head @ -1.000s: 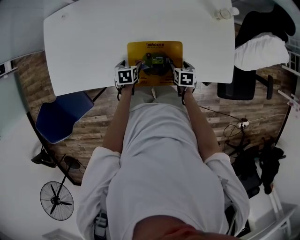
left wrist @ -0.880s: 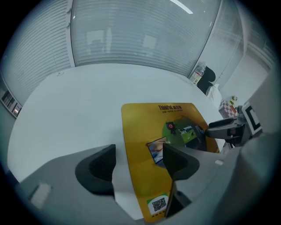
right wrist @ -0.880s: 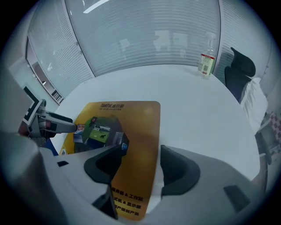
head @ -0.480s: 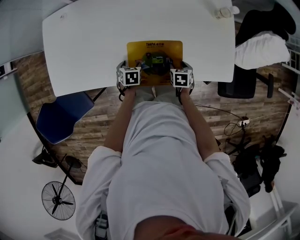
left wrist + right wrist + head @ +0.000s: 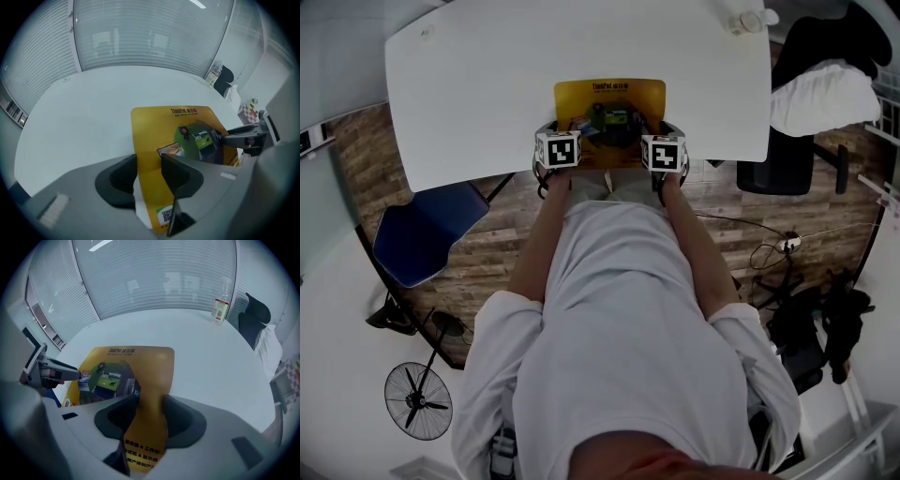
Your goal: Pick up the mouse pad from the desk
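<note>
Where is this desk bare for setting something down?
Bare desk left of the mouse pad, beyond it, and right of it toward the bottle. Crowded at the near edge: left gripper and right gripper, jaws just closing on the pad.

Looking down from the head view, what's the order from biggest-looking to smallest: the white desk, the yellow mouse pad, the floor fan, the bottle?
1. desk
2. mouse pad
3. fan, on the floor farther from the camera, so true size is unsure
4. bottle
</note>
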